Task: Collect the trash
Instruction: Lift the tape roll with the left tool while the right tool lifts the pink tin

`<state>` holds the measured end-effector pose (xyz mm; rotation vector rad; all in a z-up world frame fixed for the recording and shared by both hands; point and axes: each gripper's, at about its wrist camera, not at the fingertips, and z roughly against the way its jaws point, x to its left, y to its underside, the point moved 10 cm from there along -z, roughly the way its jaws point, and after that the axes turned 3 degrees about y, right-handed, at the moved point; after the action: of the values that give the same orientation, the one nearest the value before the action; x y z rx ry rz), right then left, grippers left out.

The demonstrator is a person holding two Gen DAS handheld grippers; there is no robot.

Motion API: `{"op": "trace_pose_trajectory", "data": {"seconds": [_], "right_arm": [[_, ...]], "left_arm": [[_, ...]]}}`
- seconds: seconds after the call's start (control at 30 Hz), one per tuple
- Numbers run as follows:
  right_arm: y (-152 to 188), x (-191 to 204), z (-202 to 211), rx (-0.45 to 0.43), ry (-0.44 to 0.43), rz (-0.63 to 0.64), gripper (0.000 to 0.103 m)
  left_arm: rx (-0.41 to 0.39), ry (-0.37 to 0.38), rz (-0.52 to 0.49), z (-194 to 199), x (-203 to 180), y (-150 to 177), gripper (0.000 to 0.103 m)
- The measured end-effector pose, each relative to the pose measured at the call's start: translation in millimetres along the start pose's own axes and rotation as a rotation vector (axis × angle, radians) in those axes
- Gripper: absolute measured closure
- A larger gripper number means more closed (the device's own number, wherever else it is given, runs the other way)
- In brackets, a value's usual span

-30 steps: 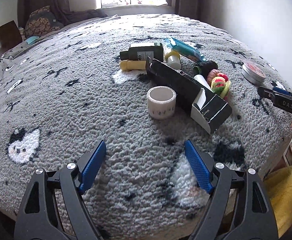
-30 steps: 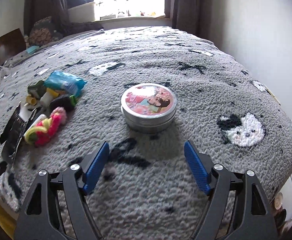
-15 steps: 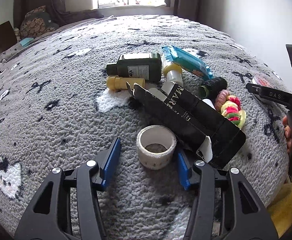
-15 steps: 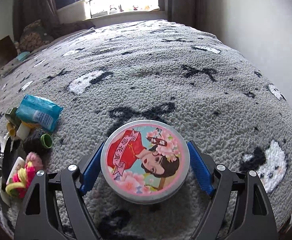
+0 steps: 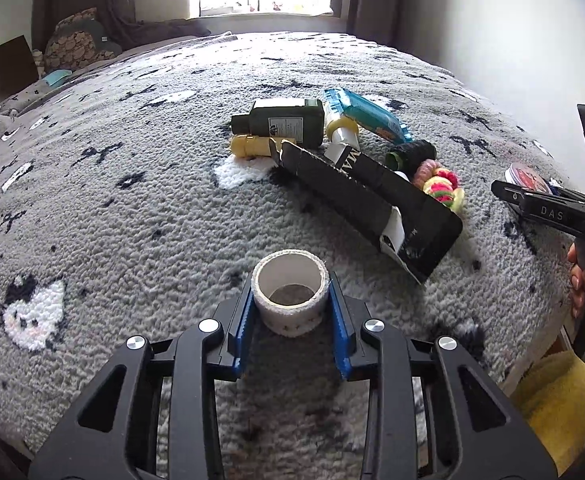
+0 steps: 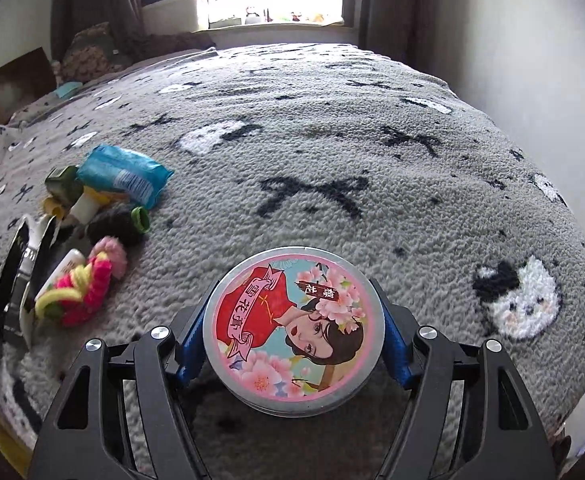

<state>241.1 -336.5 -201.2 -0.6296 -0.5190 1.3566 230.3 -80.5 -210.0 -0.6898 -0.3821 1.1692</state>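
**Ana:** Starting with the biggest thing, what carries it all?

**Ben:** A bed under a grey fleece blanket with black bows and white cat faces [image 5: 140, 216]. Most of the clutter lies in one heap on it: a long black cardboard box with white lettering [image 5: 372, 200], a dark green plastic bottle [image 5: 280, 126] lying on its side, a crinkled blue plastic packet [image 5: 366, 114], and a pink and yellow knitted hair tie [image 5: 442, 186] touching the box's far side.

**Ana:** And the grippers?

**Ben:** The left gripper [image 5: 291, 300] has its blue pads pressed against both sides of a white roll of tape [image 5: 290, 296], which stands upright near the blanket's front edge. The right gripper [image 6: 293, 334] is closed to the width of a round metal tin with a painted lady on its pink lid [image 6: 293, 330], pads against its rim.

**Ana:** So how far along?

**Ben:** Early, I'd judge. Two pieces are gripped but neither looks lifted clear, and the whole heap is untouched. No bin shows in either view.
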Motion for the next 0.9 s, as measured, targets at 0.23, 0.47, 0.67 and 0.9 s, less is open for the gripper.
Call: {"op": "trace_pose_trajectory", "data": {"seconds": [0.23,0.47,0.67,0.9], "right_arm": [[26.6,25.0,44.7,-0.043,-0.034,0.095,0.032],[39.4,43.7,110.8,-0.143,-0.050,0.146,0.032],[52.8,55.6,157.6,-0.204,-0.066,0.172,0.032],[78.3,71.1,182.6,-0.211,-0.113,0.183,0.032]], "left_arm": [[-0.023,0.003,-0.015,31.7,-8.5,20.1,0.072],[-0.089,0.008,-0.041,77.1,-24.1,24.1,0.072],[-0.138,0.010,-0.062,114.0,-35.2,29.1,0.072],[-0.150,0.020,-0.067,141.0,-44.0,54.9,0.072]]}}
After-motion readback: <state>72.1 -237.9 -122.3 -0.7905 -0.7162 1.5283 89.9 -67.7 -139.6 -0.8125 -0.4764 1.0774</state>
